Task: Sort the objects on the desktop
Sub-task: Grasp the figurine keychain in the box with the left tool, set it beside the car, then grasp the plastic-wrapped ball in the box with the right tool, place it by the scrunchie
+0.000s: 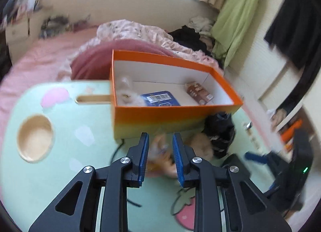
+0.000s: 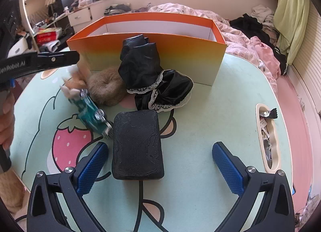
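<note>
An orange box stands at the back of the mint table; inside lie a fluffy thing, a blue packet and a brown packet. In front of it sit a tan fuzzy scrunchie, a black lace-trimmed cloth and a teal toy with tan fur, its furry end blurred. My left gripper hovers over that toy with its pads apart; the toy shows blurred in the gap, not pinched. My right gripper is wide open around a black block, touching nothing.
The tabletop has a round wooden recess and a slot on the left, and another slot holding wrappers on the right. A black cable runs from the block. A pink bed lies behind the table.
</note>
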